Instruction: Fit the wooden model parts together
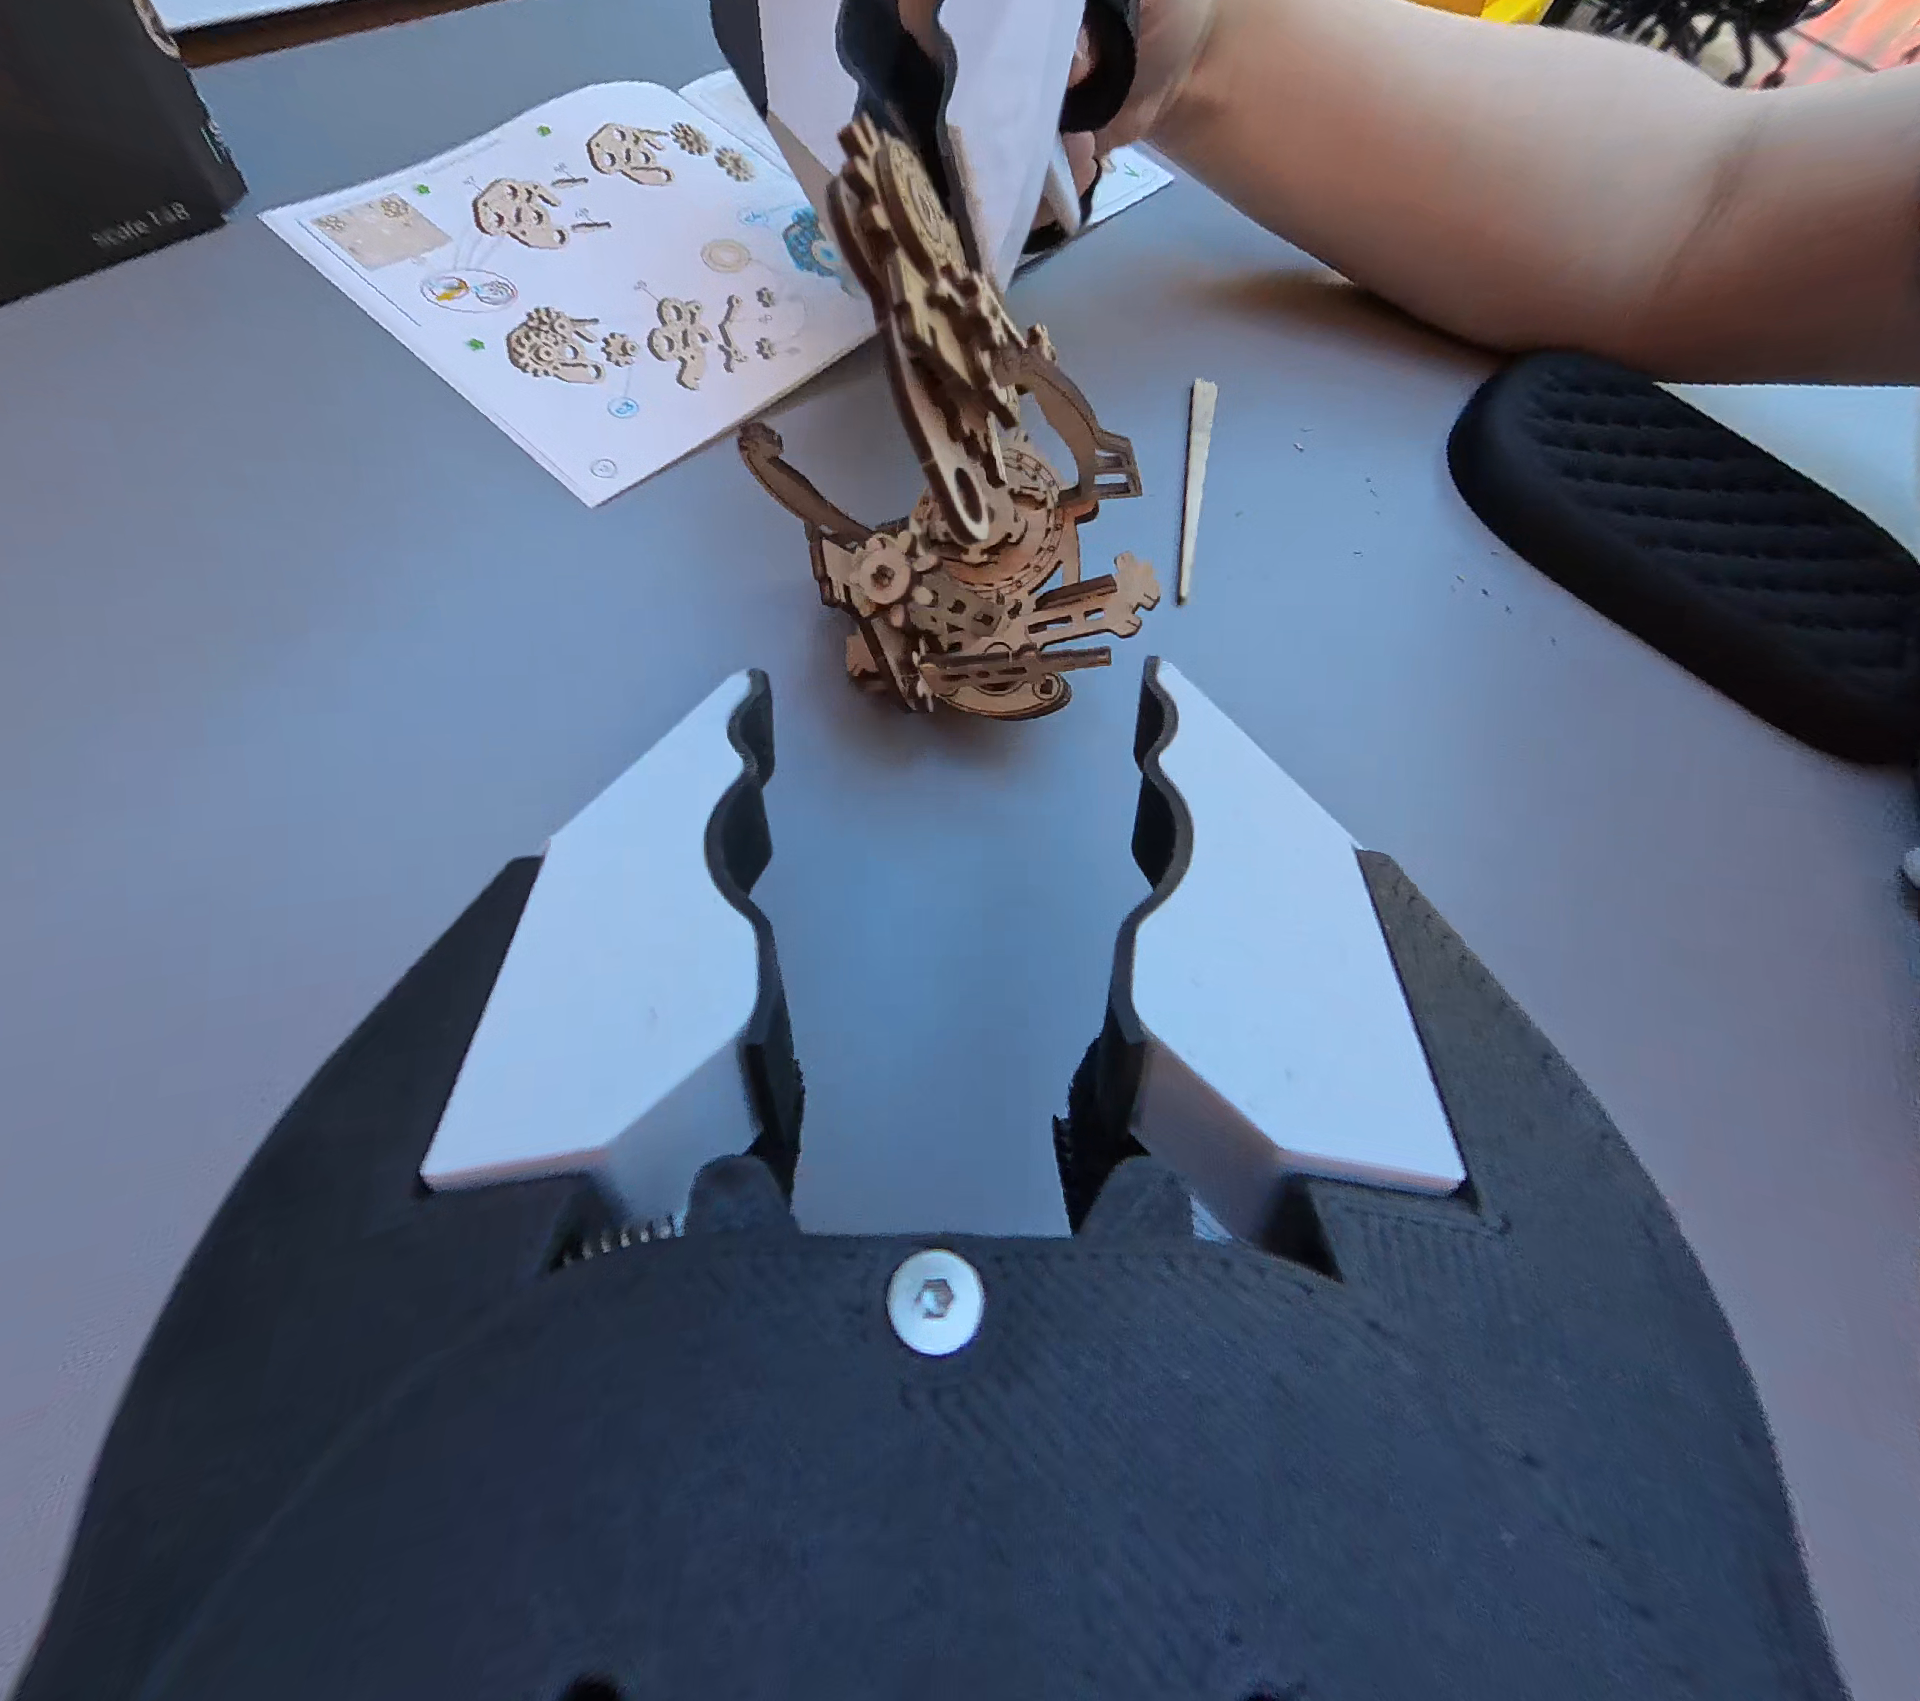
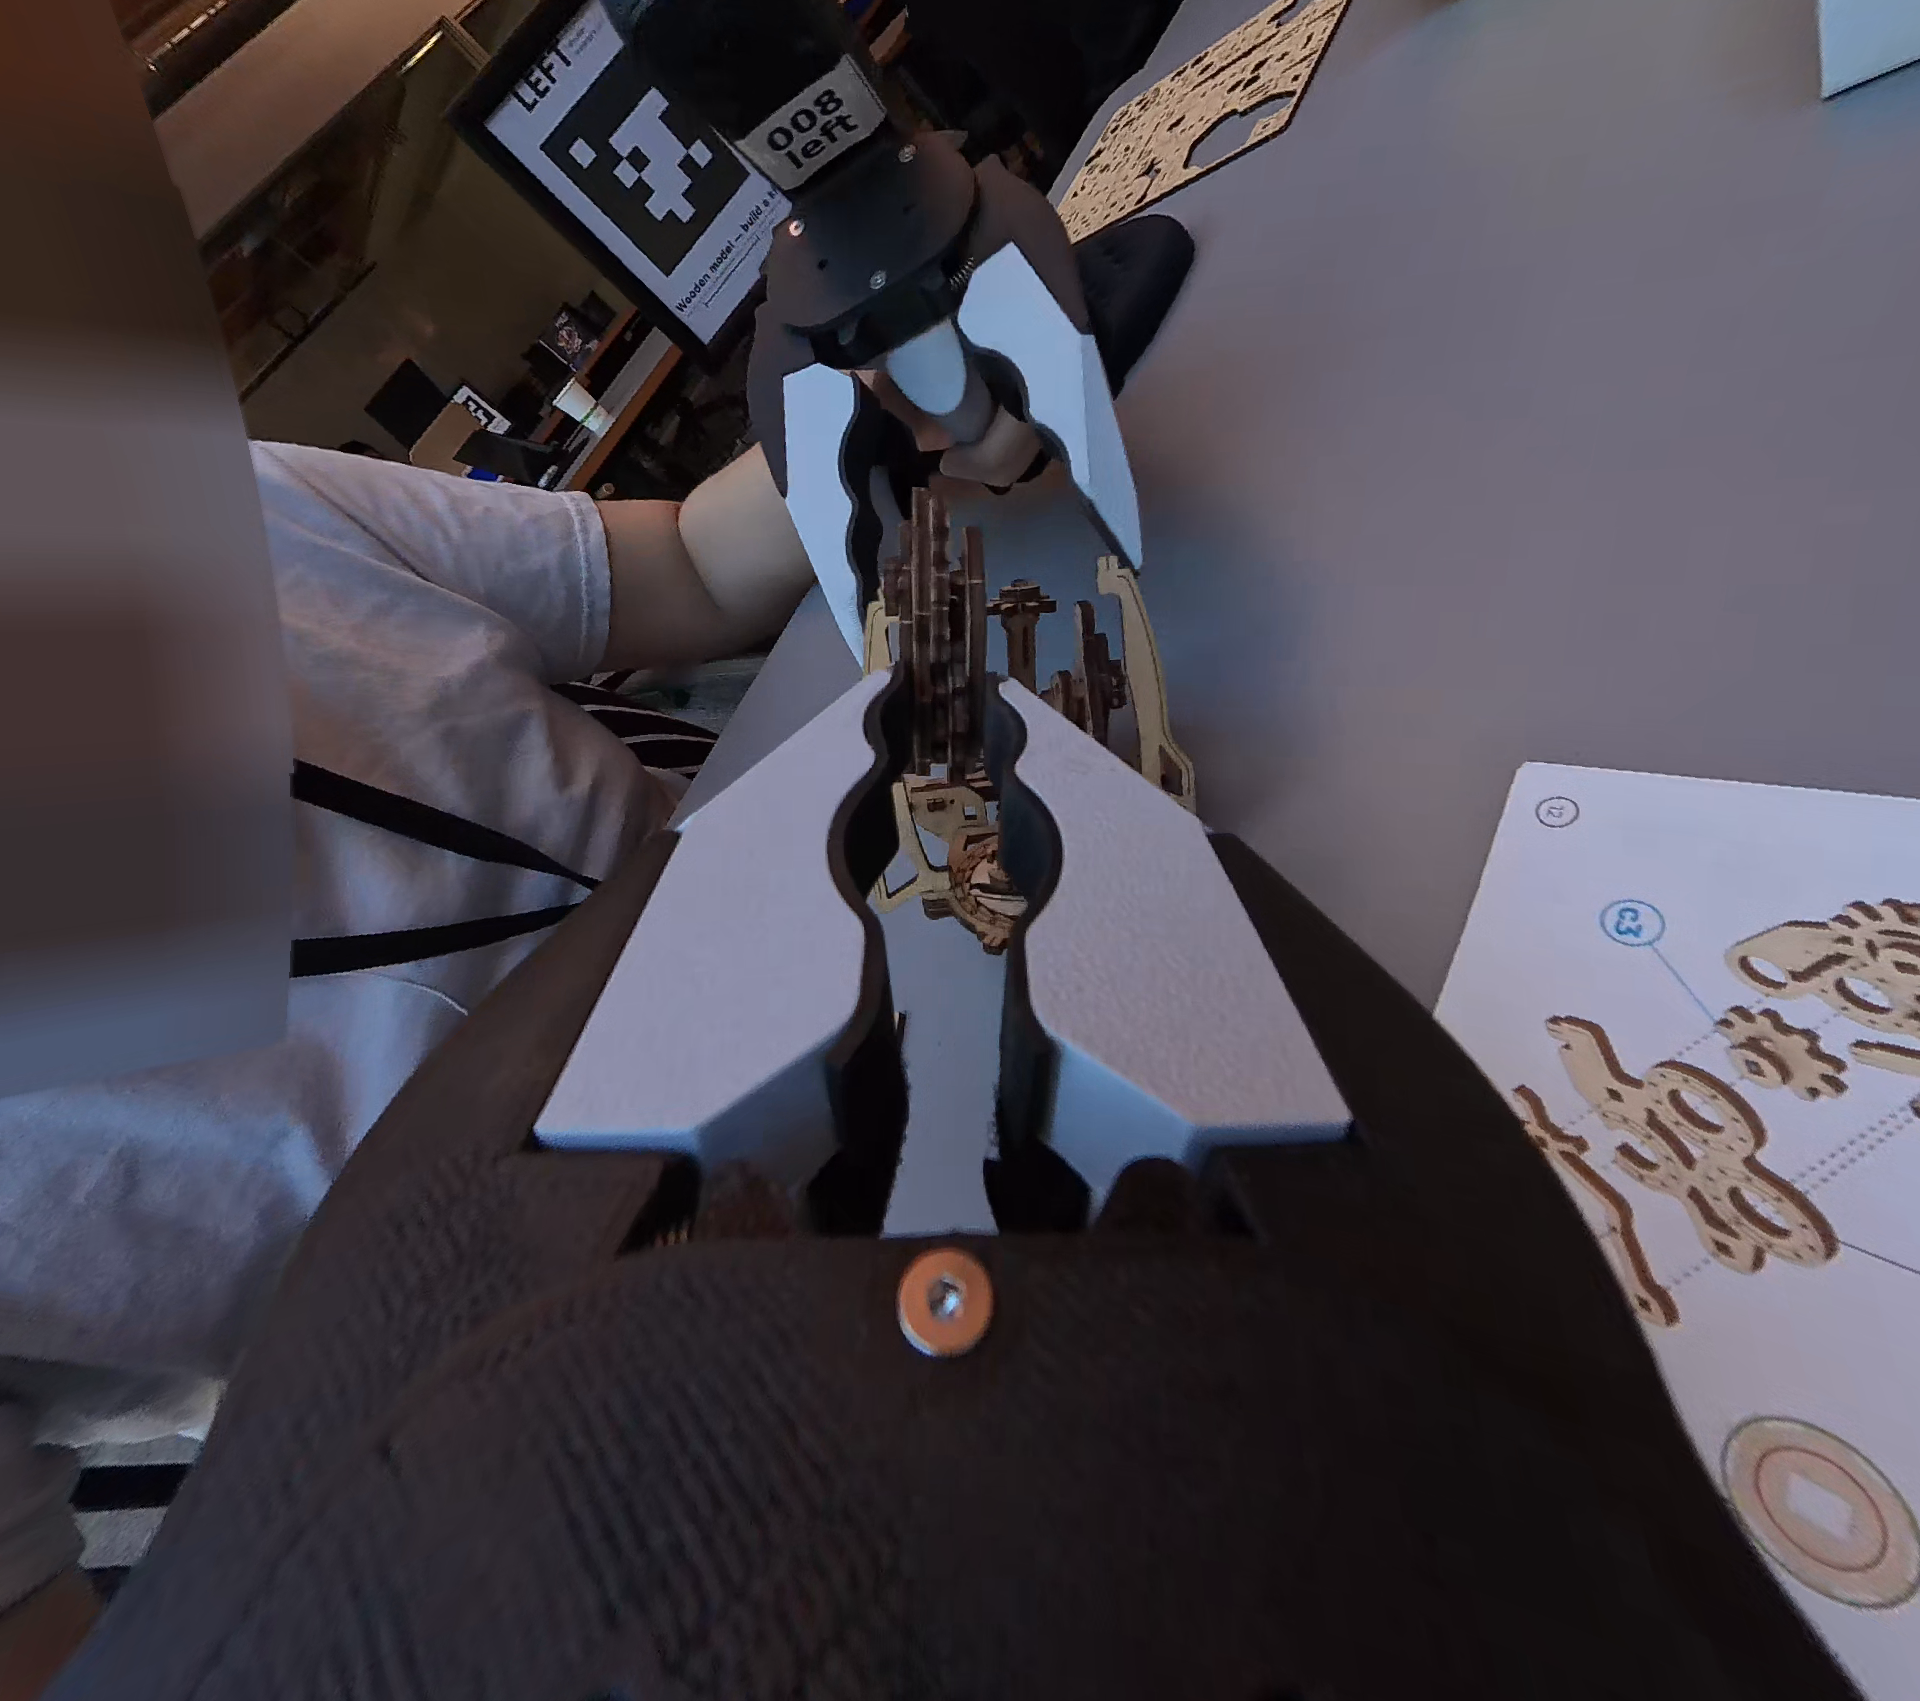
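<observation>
Spanning both views, the grey desk (image 1: 312, 716) carries everything; the landmark is the standing wooden model (image 1: 966, 602), a half-built assembly of gears and curved arms near the desk's middle. Beyond the model lies the open instruction booklet (image 1: 582, 280); to its right a dark mesh pad (image 1: 1714, 550), and between pad and model a thin wooden stick (image 1: 1197, 488). The left gripper (image 1: 951, 830) rests low just in front of the model, jaws apart and holding nothing; the right gripper (image 1: 956, 124) comes down from above the model, jaws clamped on a gear plate (image 1: 935, 301), a flat layered part with toothed wheels. In the right wrist view that gear plate (image 2: 940, 612) shows edge-on between the right gripper's (image 2: 940, 706) fingertips, with the model behind it. The plate's lower end meets the model's top hub, though whether it is seated cannot be told. Judged step: mating plate to hub. To do it well, keep the plate aligned with the hub's slot; brace the model's base with the free left jaws before pressing; push steadily, not sideways, since thin wood may snap.
</observation>
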`<state>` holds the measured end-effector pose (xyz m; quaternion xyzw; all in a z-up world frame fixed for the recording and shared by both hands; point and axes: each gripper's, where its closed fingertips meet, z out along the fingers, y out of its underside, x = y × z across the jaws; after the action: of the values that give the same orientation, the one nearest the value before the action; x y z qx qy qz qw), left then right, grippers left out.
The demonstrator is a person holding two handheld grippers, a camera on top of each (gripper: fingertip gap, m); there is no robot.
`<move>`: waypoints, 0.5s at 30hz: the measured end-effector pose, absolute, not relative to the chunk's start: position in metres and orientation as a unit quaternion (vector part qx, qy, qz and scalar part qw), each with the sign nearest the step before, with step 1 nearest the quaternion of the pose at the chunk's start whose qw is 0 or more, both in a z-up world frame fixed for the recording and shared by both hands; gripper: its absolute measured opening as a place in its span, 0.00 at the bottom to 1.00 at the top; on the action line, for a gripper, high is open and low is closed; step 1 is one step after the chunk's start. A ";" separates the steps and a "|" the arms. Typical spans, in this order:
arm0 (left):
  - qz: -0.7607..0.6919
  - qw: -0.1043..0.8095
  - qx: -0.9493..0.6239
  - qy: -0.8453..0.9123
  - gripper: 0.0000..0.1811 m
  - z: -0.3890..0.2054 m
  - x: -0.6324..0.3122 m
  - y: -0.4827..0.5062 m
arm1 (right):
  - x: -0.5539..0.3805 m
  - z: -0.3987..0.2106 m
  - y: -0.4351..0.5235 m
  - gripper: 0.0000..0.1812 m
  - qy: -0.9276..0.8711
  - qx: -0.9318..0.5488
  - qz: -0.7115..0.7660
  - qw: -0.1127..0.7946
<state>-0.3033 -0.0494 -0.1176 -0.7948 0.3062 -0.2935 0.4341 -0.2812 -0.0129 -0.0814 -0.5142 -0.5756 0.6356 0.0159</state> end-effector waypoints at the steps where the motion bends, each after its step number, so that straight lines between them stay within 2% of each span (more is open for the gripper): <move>1: -0.301 0.425 -0.796 0.307 0.37 -0.120 -0.303 -0.051 | -0.281 -0.082 -0.013 0.06 -0.576 -0.515 0.635 0.012; 11: -0.304 0.449 -0.787 0.294 0.39 -0.121 -0.300 -0.054 | -0.278 -0.095 -0.005 0.06 -0.588 -0.523 0.617 -0.012; 15: -0.303 0.431 -0.793 0.304 0.41 -0.128 -0.297 -0.058 | -0.277 -0.098 -0.013 0.06 -0.595 -0.515 0.617 -0.034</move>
<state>-0.2965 -0.0583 -0.1278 -0.7935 0.3039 -0.3033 0.4313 -0.2766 -0.0135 -0.0981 -0.5149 -0.5946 0.6166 -0.0338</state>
